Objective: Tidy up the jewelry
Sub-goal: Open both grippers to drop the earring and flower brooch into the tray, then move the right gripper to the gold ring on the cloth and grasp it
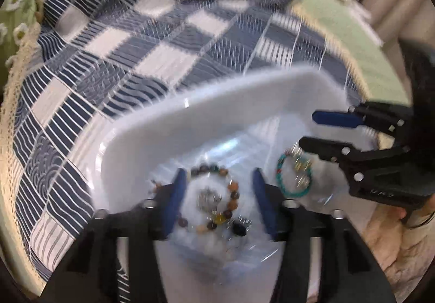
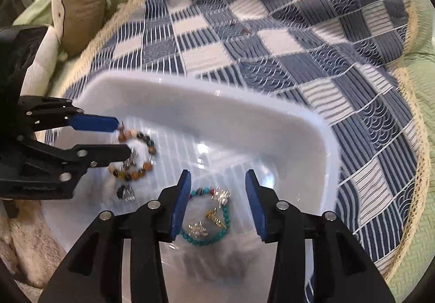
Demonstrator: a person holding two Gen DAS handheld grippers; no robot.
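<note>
Both tools over the bin, one bracelet each

Left tool [image 1: 217,191] and right tool [image 2: 217,202] hang jaws apart, gripping nothing; the bead bracelet [image 1: 214,194] and teal bracelet [image 2: 209,218] lie inside the white bin [image 2: 206,110] on the bed, probably just dropped in.

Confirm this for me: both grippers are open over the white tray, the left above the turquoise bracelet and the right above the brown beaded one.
The bracelets are swapped. The left wrist view shows the left gripper open above the brown beaded bracelet; the right wrist view shows the right gripper open above the turquoise bracelet. Both do hover over the white tray.
</note>
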